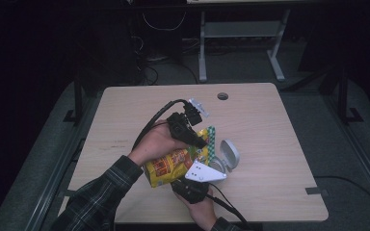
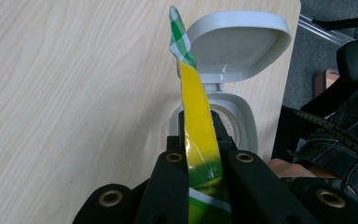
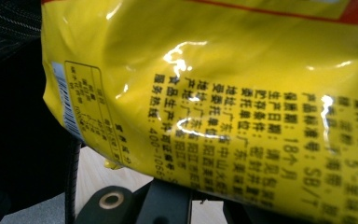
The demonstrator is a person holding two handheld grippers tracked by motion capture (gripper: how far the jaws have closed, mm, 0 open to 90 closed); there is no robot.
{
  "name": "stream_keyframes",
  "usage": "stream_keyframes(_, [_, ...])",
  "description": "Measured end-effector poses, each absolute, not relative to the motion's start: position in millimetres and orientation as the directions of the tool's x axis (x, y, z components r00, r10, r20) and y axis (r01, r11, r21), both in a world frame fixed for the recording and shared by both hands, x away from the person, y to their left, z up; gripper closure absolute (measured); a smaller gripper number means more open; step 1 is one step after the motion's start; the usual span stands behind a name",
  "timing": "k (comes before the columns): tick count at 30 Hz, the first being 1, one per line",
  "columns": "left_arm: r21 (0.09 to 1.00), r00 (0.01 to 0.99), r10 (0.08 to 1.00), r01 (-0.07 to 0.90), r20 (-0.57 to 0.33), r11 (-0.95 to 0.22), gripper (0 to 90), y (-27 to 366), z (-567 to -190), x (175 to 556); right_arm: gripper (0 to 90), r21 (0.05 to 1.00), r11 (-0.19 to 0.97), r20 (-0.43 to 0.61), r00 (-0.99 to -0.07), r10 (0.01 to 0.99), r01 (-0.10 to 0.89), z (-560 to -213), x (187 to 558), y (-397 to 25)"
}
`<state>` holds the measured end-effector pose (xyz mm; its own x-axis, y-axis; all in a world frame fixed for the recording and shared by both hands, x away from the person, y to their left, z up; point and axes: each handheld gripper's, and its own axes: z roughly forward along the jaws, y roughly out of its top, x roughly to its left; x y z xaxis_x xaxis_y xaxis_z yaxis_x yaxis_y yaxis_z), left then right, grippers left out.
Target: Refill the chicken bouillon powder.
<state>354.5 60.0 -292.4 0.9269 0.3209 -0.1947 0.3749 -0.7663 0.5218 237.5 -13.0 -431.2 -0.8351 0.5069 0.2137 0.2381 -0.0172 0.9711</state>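
Dim room, pale wood worktop. From above, the yellow snack bag is held up mid-worktop between both claws, left claw at its far end, right claw near, probably to tear it. Left view: jaws pinch the bag's edge, open grey container behind. Right view: bag right against the jaws, so I can't tell the grip.

My left gripper sits above the yellow printed snack bag, its jaws clamped on the bag's upper edge. Taking that bag as the landmark: my right gripper lies on the near side of it, jaws against its lower part. The grey plastic flip-lid container stands to the right of the bag, close by, on the light wooden table. Its lid is hinged up.
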Motion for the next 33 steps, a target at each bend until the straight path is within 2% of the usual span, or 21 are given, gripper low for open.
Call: stream_keyframes(33, [0.523, 0.928, 0.317, 0.371, -0.193, -0.768, 89.5, 58.5, -292.8, 354.4, 89.8, 0.971, -0.02, 0.217, -0.834, 0.507, 0.24, -431.2, 237.6, -13.7])
